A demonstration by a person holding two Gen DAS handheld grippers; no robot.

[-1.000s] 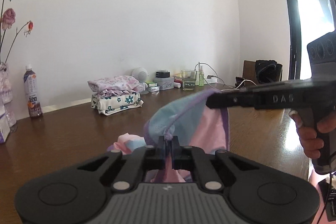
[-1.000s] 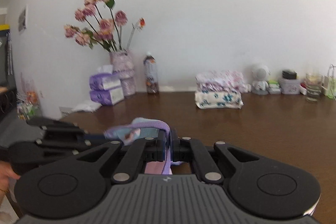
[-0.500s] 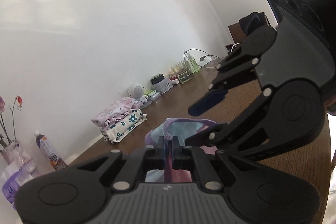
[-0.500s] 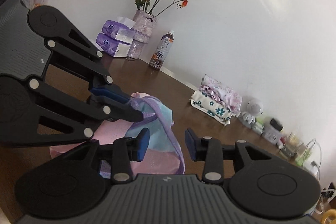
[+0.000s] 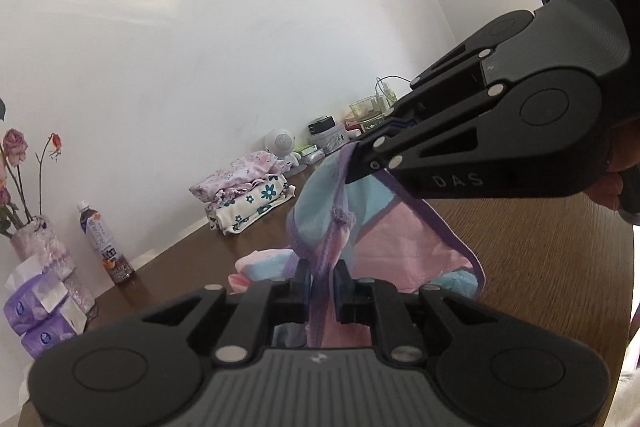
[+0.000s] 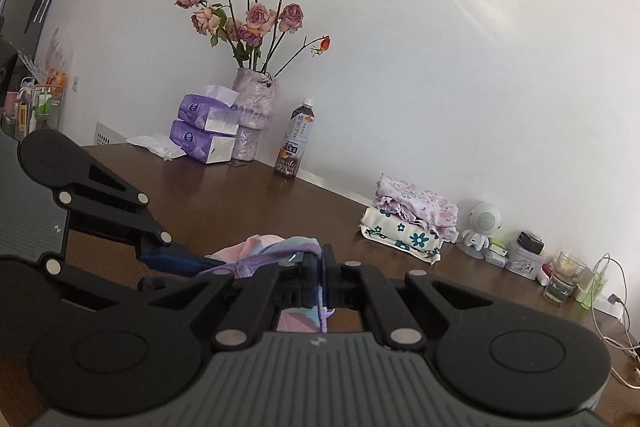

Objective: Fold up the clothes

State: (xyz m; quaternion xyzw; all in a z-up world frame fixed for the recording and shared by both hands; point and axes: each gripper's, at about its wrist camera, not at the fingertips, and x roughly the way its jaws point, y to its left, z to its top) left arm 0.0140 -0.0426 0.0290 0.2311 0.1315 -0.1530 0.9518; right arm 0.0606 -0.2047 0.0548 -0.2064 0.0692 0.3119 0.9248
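Pastel garment (image 5: 404,235) pinched by left claw (image 5: 322,283) and right claw (image 6: 320,281).

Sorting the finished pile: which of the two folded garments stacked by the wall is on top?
The pink-and-lilac floral folded garment lies on top; the white folded garment with teal flowers sits beneath it, directly on the brown wooden table.

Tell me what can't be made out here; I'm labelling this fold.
- Lower part of the pastel garment: left wrist view, hidden behind the left hand-held gripper.
- Garment's shape: right wrist view, mostly covered by the right hand-held gripper.
- Bottle label: too small.
- Person's hand: cut off at the frame edge.
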